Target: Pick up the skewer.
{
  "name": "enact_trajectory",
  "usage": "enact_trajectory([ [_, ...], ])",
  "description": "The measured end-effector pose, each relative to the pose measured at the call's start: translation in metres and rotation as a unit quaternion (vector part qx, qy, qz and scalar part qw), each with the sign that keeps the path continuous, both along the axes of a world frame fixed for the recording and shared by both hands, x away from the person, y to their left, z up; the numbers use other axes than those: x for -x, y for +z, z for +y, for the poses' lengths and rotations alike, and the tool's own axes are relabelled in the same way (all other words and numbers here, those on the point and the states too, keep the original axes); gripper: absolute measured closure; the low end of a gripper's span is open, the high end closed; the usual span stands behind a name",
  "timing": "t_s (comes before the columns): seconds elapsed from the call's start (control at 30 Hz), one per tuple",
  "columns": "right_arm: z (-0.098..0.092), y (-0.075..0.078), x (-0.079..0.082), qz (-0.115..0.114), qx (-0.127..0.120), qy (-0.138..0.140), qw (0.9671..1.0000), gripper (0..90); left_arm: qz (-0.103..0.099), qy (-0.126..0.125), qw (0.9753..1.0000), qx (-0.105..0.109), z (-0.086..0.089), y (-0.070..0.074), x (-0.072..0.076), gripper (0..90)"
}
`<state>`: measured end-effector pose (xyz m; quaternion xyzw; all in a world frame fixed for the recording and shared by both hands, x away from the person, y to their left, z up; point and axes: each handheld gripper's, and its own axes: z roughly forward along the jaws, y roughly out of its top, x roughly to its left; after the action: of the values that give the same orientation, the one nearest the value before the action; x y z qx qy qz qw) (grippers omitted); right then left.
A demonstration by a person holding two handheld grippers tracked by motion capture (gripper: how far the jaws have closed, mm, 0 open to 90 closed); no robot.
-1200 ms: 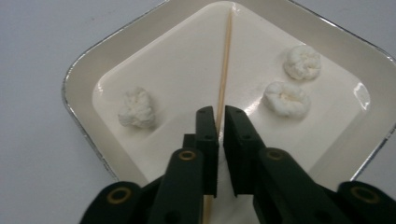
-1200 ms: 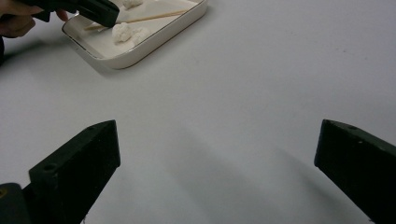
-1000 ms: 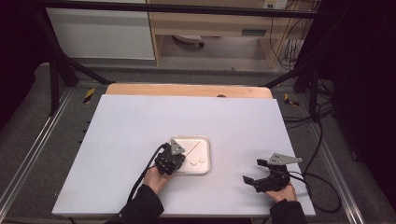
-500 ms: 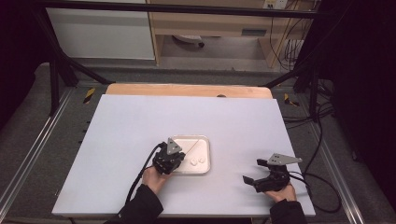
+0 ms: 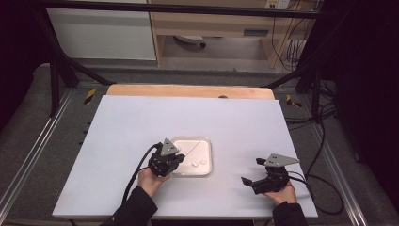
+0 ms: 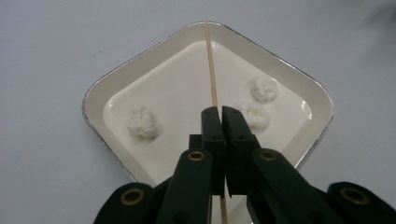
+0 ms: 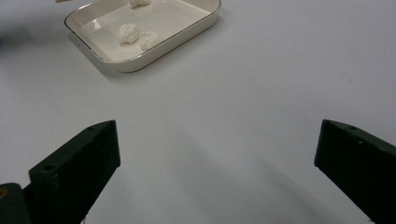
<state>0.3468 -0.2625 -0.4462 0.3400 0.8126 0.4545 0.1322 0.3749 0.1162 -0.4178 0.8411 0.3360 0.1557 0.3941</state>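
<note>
Wooden skewer (image 6: 211, 70) sticks forward from the clamped left claw (image 6: 220, 114) over the tray (image 6: 100, 88).

One white tray (image 6: 100, 100) with rounded corners is seen at the centre of the left gripper view. Three small white lumps are counted inside it: one lump (image 6: 141, 123) at the left of centre, and two lumps close together at the right of centre, the upper (image 6: 264, 88) and the lower (image 6: 254, 115). One thin wooden skewer (image 6: 210, 60) is seen running from the top centre of the frame down to the bottom centre. Two grippers are counted in the high view: the left gripper (image 5: 173, 162) at the lower middle and the right gripper (image 5: 251, 172) at the lower right. One white table (image 5: 141, 122) is seen beneath everything.
</note>
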Motion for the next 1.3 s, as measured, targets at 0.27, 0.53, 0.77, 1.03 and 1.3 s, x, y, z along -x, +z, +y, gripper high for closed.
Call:
enact_trajectory([
  [0.27, 0.021, 0.011, 0.001, -0.027, 0.044, 0.020, 0.9984, 0.8, 0.005, -0.021, 0.9998, -0.001, 0.004, 0.006, 0.005, 88.6],
  [0.53, 0.038, 0.020, 0.000, -0.055, 0.081, 0.039, 0.9945, 0.9, 0.008, -0.036, 0.9993, -0.006, 0.002, 0.010, 0.007, 88.6],
  [0.77, 0.051, 0.027, -0.001, -0.082, 0.124, 0.052, 0.9875, 1.8, 0.008, -0.047, 0.9988, -0.012, -0.001, 0.014, 0.008, 88.5],
  [1.03, 0.064, 0.034, -0.002, -0.107, 0.164, 0.069, 0.9782, 2.1, 0.008, -0.059, 0.9980, -0.018, -0.007, 0.018, 0.008, 88.6],
  [1.3, 0.071, 0.036, -0.002, -0.118, 0.186, 0.080, 0.9722, 2.8, 0.005, -0.076, 0.9969, -0.023, -0.016, 0.023, 0.009, 88.6],
])
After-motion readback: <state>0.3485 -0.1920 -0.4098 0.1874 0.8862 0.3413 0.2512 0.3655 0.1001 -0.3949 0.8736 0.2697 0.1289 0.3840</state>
